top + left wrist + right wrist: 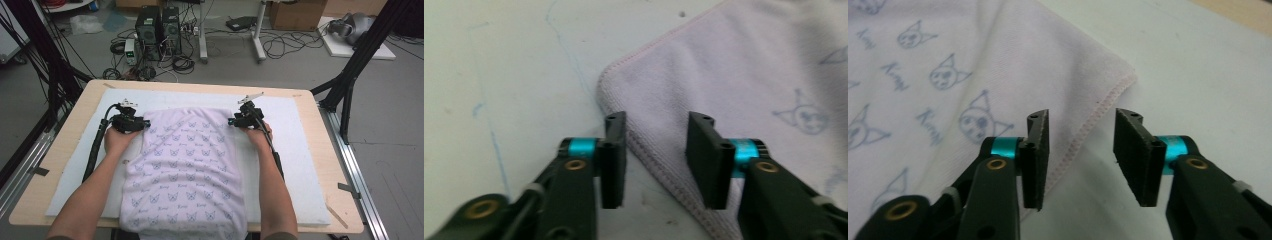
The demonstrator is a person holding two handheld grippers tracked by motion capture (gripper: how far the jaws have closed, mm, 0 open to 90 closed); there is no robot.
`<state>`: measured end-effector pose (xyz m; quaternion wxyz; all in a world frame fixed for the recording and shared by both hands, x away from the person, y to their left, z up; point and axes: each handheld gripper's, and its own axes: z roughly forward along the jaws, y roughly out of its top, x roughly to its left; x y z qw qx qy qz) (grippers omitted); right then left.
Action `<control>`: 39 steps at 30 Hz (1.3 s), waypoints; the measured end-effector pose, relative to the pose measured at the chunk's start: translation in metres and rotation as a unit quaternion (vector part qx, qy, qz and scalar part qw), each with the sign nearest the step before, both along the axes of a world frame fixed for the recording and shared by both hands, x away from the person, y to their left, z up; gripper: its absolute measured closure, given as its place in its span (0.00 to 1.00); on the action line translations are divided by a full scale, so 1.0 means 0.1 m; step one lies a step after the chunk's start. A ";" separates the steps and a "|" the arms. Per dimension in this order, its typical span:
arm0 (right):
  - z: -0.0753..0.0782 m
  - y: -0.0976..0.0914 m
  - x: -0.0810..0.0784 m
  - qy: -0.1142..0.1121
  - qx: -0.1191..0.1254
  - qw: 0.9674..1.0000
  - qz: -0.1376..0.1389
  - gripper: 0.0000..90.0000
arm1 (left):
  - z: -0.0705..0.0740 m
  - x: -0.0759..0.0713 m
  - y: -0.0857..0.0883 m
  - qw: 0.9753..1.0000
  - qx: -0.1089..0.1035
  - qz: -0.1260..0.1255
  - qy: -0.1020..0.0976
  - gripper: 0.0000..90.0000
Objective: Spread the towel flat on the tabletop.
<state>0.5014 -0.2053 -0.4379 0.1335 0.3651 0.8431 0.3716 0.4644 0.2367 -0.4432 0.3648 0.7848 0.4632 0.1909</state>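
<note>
The pale lilac towel (185,170), printed with small cat faces, lies spread flat down the middle of the white mat (295,150) that covers the tabletop (330,210), its near end hanging over the front edge toward the person and its two far corners lying loose on the mat. The left hand-held gripper (146,123) sits at the far left corner (616,82) and the right hand-held gripper (231,121) at the far right corner (1120,75). Both have their jaws apart with nothing pinched: in each gripper view the stitched hem runs between the black pads without being pressed. The chief risk, as I judge it, is a poor pinch. The cloth lies flat against the mat, so jaws closing from this height could slide over the hem and catch only a thread of the edge, or catch nothing. Pressing lower might instead nip the mat along with the cloth and drag it. Uneven bites on the two sides would skew any fold or lift, leaving the printed face wrinkled. The overhanging end adds weight at the front, so a weak hold at either corner could let the towel slip toward the person and off the tabletop.
</note>
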 end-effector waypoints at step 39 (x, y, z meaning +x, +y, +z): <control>0.40 -0.25 -1.51 -0.045 0.038 0.993 0.103 0.61 | 0.37 -1.09 -0.01 0.989 0.005 -0.131 -0.074 0.58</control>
